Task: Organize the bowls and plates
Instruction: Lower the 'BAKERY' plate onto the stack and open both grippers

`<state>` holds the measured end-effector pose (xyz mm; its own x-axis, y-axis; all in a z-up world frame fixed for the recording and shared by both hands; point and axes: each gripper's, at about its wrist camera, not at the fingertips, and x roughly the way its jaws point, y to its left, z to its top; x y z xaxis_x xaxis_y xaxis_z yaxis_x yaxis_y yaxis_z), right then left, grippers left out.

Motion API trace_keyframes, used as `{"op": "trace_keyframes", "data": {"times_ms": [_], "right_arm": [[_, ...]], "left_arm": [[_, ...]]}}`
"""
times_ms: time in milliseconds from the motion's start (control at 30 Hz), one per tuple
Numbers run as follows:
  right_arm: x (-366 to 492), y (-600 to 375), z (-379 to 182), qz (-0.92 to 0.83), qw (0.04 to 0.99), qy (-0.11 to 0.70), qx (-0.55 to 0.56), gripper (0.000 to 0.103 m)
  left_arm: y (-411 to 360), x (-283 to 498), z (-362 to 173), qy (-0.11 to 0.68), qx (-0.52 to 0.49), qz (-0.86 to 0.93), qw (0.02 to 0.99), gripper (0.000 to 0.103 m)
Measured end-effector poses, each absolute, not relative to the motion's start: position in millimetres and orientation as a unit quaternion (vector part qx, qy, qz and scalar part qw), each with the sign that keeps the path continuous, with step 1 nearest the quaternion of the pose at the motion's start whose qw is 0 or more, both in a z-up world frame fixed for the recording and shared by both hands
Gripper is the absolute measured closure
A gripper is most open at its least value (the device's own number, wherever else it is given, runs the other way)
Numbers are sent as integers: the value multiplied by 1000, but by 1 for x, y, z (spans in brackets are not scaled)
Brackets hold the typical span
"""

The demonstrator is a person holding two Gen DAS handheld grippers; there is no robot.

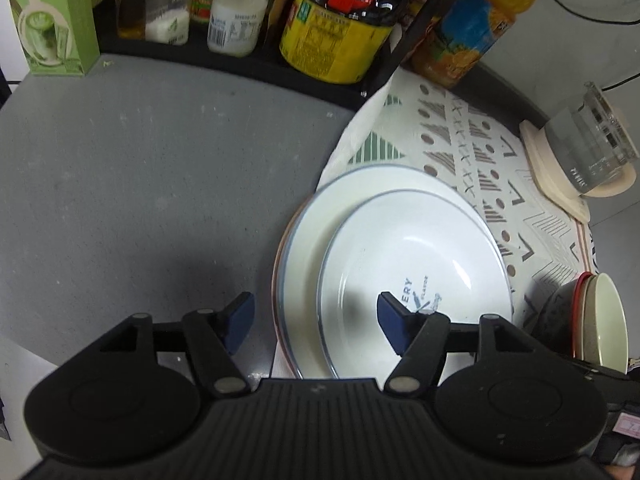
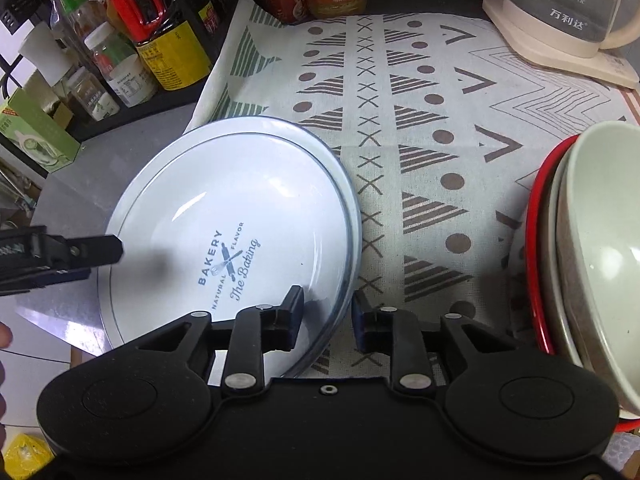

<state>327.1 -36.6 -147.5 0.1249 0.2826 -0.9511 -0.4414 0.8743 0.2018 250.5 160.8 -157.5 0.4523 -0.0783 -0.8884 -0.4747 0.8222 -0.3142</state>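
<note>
A white plate with blue "Bakery" print lies on top of a stack of larger white plates at the left edge of a patterned cloth. My left gripper is open, its jaws straddling the stack's near-left rim; it shows from the side in the right wrist view. My right gripper is open, its jaws either side of the stack's right rim. A stack of bowls, with a red rim under a cream bowl, stands to the right.
The patterned cloth covers the grey counter. A black rack of bottles and jars lines the back left, with a green carton. A glass kettle on a cream base stands back right.
</note>
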Motion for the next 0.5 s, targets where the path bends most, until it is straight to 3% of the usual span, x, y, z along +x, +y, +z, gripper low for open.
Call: {"op": "trace_keyframes", "data": {"times_ms": [167,267,333,500], "right_arm": [[329,-38,-147,237,744,622,-57,77],[328,-41,-145,237,745,621,-56,77],[328,-42,-145,235,746,620,-52,77],[327,-44,-147,232,747,622,-41,77]], "left_arm": [[160,252,-166,512,-270,128,805,40],[164,250,-171,514,-278,135,800,52],[168,247,-174,512,-291,130,798,67],[175,244,-174,504,-311,122,796,75]]}}
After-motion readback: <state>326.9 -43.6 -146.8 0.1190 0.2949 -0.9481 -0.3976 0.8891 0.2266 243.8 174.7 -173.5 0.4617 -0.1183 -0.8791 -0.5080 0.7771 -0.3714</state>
